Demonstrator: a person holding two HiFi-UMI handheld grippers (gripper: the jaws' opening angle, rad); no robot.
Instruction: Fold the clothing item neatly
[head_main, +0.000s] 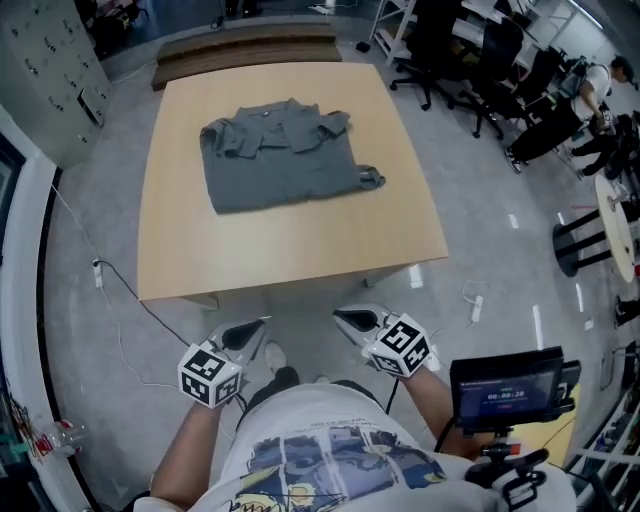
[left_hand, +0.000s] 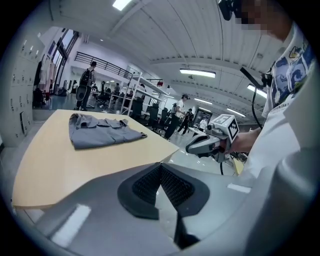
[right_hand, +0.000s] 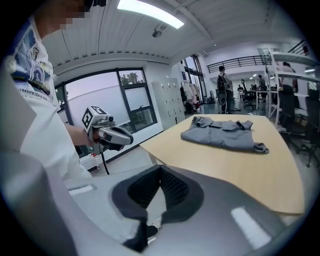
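Bright, even light falls from long ceiling lights (right_hand: 150, 12), and pale daylight washes in through the window (right_hand: 100, 97) in the right gripper view. The table (head_main: 300, 240) is evenly lit, with only a soft shadow under its near edge, while the glossy floor (head_main: 500, 260) throws back small white glints. Both gripper views are strongly bowed by the wide lens, with curved straight lines, black corners and a soft nearest foreground, whereas the head view is sharp and bends only mildly at its edges

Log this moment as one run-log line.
left claw: shut, empty, short of table | right claw: shut, empty, short of table | grey garment: lying on table, untouched
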